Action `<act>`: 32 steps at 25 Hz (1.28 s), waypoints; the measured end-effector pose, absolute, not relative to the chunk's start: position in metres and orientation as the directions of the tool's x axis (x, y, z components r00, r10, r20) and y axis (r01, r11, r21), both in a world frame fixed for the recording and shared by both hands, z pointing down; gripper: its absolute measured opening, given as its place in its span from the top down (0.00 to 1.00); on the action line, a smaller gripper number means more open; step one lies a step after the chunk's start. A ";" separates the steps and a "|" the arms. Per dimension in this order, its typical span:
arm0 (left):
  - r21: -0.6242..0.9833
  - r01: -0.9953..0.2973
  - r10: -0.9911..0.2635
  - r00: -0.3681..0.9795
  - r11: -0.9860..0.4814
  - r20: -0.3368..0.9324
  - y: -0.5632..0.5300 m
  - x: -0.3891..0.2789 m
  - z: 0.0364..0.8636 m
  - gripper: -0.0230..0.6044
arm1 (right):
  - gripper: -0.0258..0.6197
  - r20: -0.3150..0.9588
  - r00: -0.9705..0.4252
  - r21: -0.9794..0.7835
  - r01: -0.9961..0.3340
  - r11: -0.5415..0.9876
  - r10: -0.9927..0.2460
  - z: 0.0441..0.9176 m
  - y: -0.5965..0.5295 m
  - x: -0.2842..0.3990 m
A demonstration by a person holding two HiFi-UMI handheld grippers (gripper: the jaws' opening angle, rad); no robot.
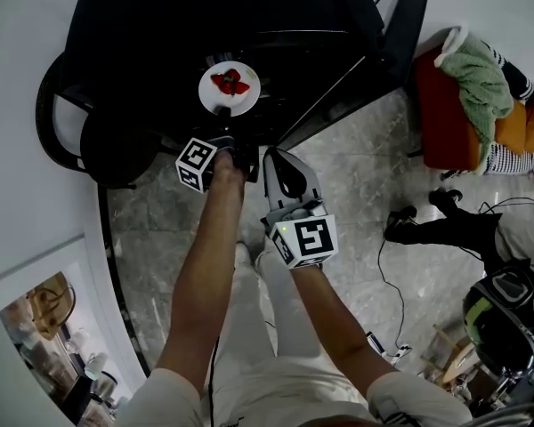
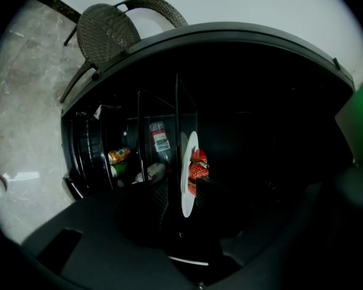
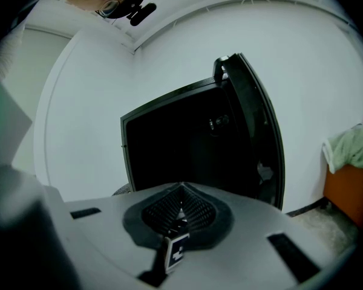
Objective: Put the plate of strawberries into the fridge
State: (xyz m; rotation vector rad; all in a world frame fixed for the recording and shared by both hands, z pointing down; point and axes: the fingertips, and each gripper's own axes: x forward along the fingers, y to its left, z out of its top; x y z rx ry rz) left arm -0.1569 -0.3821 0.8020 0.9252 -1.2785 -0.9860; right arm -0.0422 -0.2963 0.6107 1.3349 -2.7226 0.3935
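Note:
A white plate [image 1: 230,89] of red strawberries [image 1: 230,82] rests on a shelf inside the open black fridge [image 1: 160,25]. My left gripper [image 1: 222,114] reaches into the fridge at the plate's near rim. In the left gripper view the plate [image 2: 189,180] stands edge-on between the two dark jaws with the strawberries [image 2: 198,169] on it; the left gripper [image 2: 180,192] is open, and the pads do not press the rim. My right gripper [image 1: 269,156] hangs outside beside the fridge door [image 3: 254,132]. The right gripper [image 3: 180,205] is shut, with nothing between its pads.
Cans [image 2: 118,156] and a bottle [image 2: 160,138] sit further inside the fridge. A dark wicker chair [image 1: 89,132] stands left of it. A red seat piled with clothes [image 1: 463,105] is at the right, and cables [image 1: 400,265] lie on the marble floor.

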 end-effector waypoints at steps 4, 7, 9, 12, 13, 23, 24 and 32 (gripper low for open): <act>0.948 0.088 -0.952 0.036 0.307 0.305 -0.375 -0.152 0.797 0.76 | 0.96 0.192 -0.615 -0.191 -0.788 0.586 -0.765 0.614 -0.297 -0.044; 0.955 0.075 -0.958 0.044 0.286 0.284 -0.372 -0.149 0.786 0.76 | 0.96 0.192 -0.609 -0.193 -0.792 0.579 -0.769 0.614 -0.298 -0.042; 0.959 0.074 -0.961 0.054 0.274 0.270 -0.368 -0.148 0.778 0.84 | 0.96 0.192 -0.604 -0.193 -0.796 0.574 -0.774 0.612 -0.298 -0.042; 0.964 0.085 -0.967 0.072 0.251 0.246 -0.362 -0.145 0.771 0.92 | 0.96 0.194 -0.596 -0.195 -0.802 0.565 -0.779 0.611 -0.297 -0.040; 0.965 0.090 -0.968 0.076 0.246 0.240 -0.359 -0.145 0.768 0.94 | 0.96 0.195 -0.594 -0.196 -0.803 0.563 -0.780 0.610 -0.296 -0.040; 0.987 0.041 -0.982 0.118 0.154 0.149 -0.328 -0.150 0.697 0.96 | 0.96 0.197 -0.594 -0.207 -0.803 0.559 -0.780 0.592 -0.284 -0.041; 0.989 0.021 -0.982 0.124 0.150 0.146 -0.326 -0.152 0.690 0.96 | 0.96 0.196 -0.595 -0.207 -0.802 0.561 -0.779 0.588 -0.283 -0.040; 0.988 -0.120 -0.979 0.163 0.101 0.120 -0.308 -0.148 0.630 0.96 | 0.96 0.212 -0.601 -0.208 -0.798 0.566 -0.770 0.558 -0.275 -0.041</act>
